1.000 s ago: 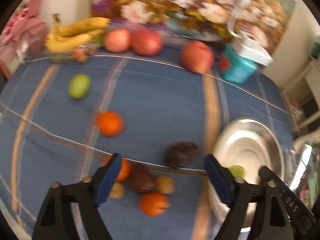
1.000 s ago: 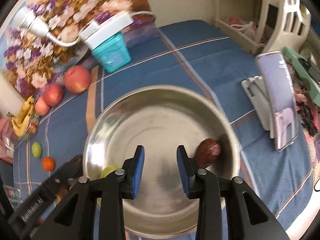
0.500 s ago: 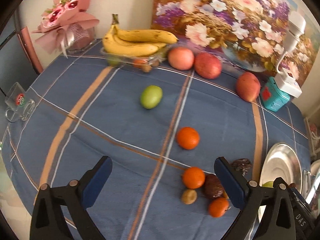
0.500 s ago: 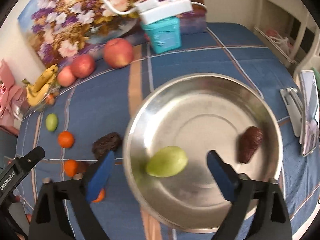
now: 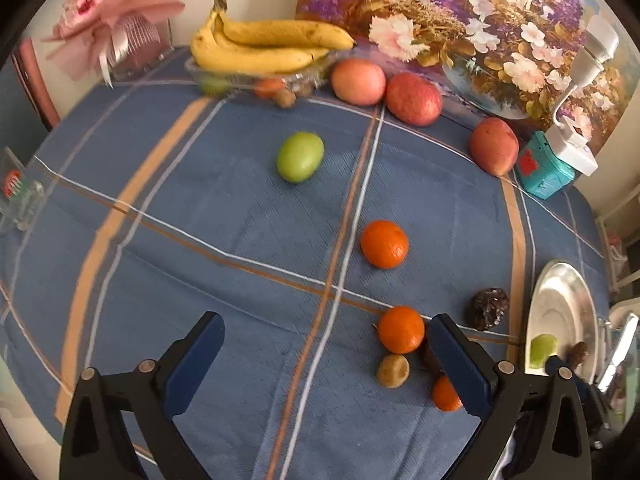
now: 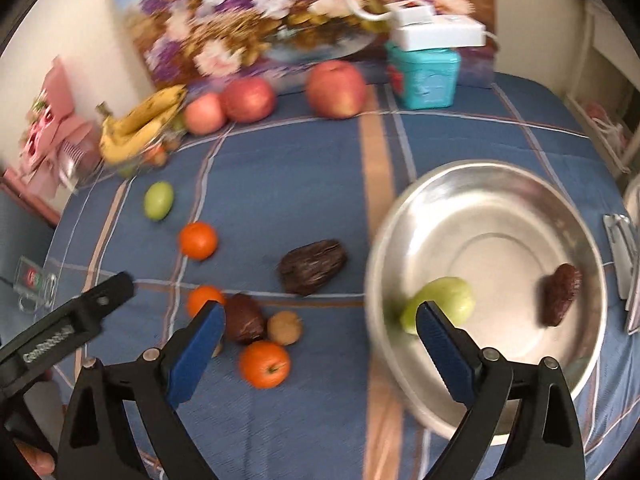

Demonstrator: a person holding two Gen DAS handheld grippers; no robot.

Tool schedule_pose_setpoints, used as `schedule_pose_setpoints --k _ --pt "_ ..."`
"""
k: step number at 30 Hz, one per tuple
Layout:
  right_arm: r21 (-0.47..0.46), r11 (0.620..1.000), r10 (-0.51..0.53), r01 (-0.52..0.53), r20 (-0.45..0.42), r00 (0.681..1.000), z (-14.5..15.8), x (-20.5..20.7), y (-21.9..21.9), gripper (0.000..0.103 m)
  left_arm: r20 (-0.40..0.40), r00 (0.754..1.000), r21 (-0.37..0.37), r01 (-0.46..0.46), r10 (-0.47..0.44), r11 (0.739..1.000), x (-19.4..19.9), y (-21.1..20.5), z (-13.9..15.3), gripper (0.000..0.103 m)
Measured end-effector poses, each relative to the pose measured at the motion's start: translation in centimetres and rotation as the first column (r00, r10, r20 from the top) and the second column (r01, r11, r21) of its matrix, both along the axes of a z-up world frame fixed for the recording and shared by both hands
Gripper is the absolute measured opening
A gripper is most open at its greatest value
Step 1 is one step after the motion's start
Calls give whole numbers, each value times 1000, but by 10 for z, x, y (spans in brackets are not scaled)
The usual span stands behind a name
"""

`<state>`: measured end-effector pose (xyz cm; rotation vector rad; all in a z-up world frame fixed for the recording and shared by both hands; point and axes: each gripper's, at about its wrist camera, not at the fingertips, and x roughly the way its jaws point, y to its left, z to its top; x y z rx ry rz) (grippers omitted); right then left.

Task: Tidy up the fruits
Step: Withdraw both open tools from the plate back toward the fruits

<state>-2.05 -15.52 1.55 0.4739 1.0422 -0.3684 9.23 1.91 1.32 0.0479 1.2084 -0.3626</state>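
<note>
In the left wrist view we see our left gripper [image 5: 326, 356] with its blue-padded fingers [image 5: 195, 362] spread wide apart and nothing between them but the blue plaid tablecloth [image 5: 224, 216] on the tabletop. At ten o'clock from the gripper stands a pink wrapped bouquet [image 5: 108, 20], and at eleven o'clock a bunch of yellow bananas [image 5: 264, 46] lies across a clear plastic tray [image 5: 240, 78]. A small green oval fruit [image 5: 300, 156] lies at twelve o'clock, well apart from the fingers. Three red apples run along the far edge, at about one o'clock: one [image 5: 358, 81], a second [image 5: 414, 98] touching it, and a third [image 5: 494, 145] just beside a teal box [image 5: 542, 176]. One orange mandarin [image 5: 384, 243] sits alone at one o'clock. A second mandarin [image 5: 401, 329] lies just beside the right finger's tip, a small tan round fruit [image 5: 393, 370] below it, and a third mandarin [image 5: 446, 394] is partly hidden behind that finger. A dark wrinkled fruit [image 5: 489, 308] lies at two o'clock, near the round steel bowl [image 5: 560, 304].

In the right wrist view our right gripper [image 6: 316, 336] also has its fingers [image 6: 442, 344] held wide, gripping nothing. The cluster of mandarins and brown fruits lies between the fingers and at the left finger's tip. At three o'clock the steel bowl holds a pale green fruit [image 6: 448, 300], just behind the right finger's tip, and a dark brown fruit [image 6: 562, 294] towards the bowl's right wall.
</note>
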Motion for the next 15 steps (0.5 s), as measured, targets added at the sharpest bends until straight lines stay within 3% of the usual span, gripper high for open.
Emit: schedule_pose_setpoints --k 6,8,13,15 --pt "8 998 70 -69 -29 997 -9 12 21 96 -75 997 -15 19 -20 1000 0 -3 -17 99" --pt "8 996 85 -85 -36 996 -12 14 27 96 -103 994 -35 32 -36 999 -1 -6 -22 89" --pt "20 995 98 -97 -74 992 -23 18 32 95 -161 982 -51 91 -98 995 -8 -20 -35 78" --pt "32 994 103 -100 -89 991 -28 20 33 89 -181 977 -70 105 -117 992 -10 -23 -38 75"
